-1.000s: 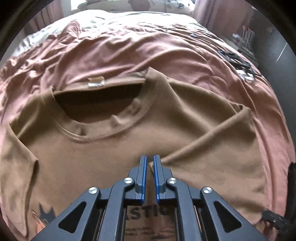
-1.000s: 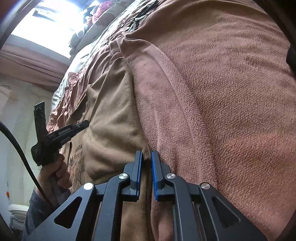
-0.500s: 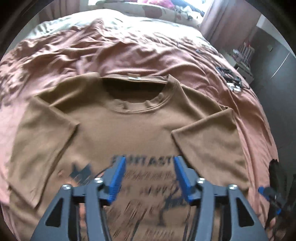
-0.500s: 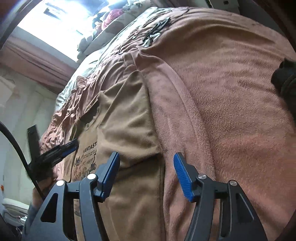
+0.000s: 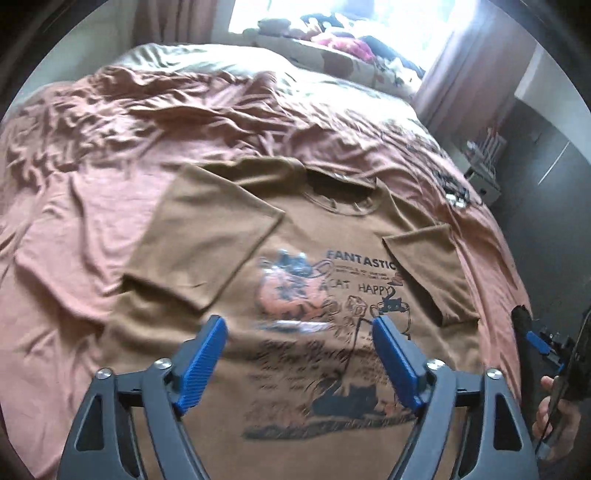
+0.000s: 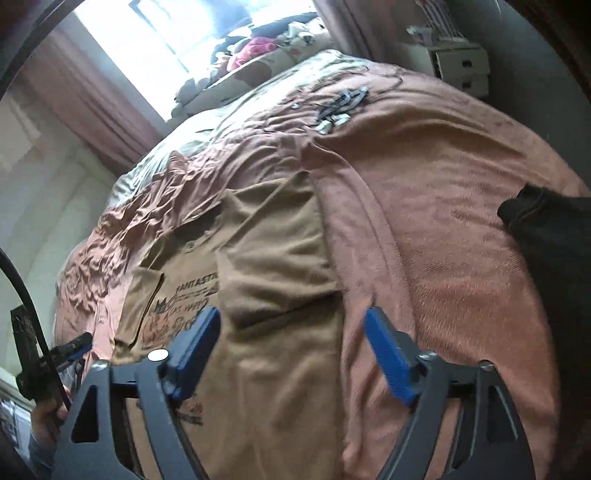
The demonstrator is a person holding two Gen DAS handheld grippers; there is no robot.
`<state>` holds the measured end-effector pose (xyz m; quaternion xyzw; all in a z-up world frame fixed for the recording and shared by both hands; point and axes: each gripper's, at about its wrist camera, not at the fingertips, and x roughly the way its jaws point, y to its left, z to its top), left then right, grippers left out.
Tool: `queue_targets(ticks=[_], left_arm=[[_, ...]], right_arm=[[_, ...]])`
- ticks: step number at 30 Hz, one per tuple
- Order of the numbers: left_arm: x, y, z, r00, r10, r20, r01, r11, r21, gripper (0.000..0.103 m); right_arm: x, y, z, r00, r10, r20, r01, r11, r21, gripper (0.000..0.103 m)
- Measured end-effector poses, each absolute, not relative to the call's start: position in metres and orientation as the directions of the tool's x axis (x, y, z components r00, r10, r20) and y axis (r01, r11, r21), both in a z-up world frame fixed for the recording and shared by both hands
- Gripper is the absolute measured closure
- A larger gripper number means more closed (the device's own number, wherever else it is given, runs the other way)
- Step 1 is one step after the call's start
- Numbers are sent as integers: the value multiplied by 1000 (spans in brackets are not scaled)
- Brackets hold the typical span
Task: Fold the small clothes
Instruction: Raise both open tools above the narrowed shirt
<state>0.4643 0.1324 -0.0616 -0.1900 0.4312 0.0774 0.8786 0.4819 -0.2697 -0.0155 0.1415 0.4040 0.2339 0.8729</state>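
A brown printed T-shirt point(image 5: 325, 266) lies face up on the pink bedspread point(image 5: 92, 177), both short sleeves folded in over its chest. My left gripper point(image 5: 297, 325) hovers above the shirt's print, jaws opening wide with nothing between them. The same T-shirt point(image 6: 273, 258) appears in the right wrist view, with its folded right sleeve in the middle. My right gripper point(image 6: 291, 319) hangs over the shirt's right edge, jaws opening, no cloth pinched. Each gripper shows at the other view's edge, held by a hand point(image 5: 554, 413).
A dark garment point(image 6: 546, 236) lies on the bedspread to the right of the shirt. Small dark and white items point(image 6: 340, 107) rest further back on the bed. Pillows and a bright window point(image 5: 332, 33) are beyond. A white drawer unit point(image 6: 461, 66) stands beside the bed.
Both grippers went from shut to wide open, let go of the shirt cloth and lifted back. The shirt now shows whole with its sleeves folded in.
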Motion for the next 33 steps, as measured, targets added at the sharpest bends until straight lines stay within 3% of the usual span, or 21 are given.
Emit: queue_targets(ticks=[2,9,15,23,33], left_arm=[[447,139,-52,635,-13,-772,-304,915,-265,3],[385,159,-24,700,6,-714,-284,920,-271,0],[337,178,-18,725,1,-689,-275,917,-288,0],[270,200,-4,772,14,-635,-268,914,-306,0],[184,197,27,814,189,-549,-327,930,-165,0]], right_arm=[[467,-264,-7,575,497,-650,-299,867,398,16],[411,-244,18,631,413,-656,-313,910,271,0],[368,-232,30,676,334,-657,-273,941,199,0],[314,-239,41,696,358,-623,-296,933,206,0],[253,-259,48,733,371,-570,-326,927,185,0]])
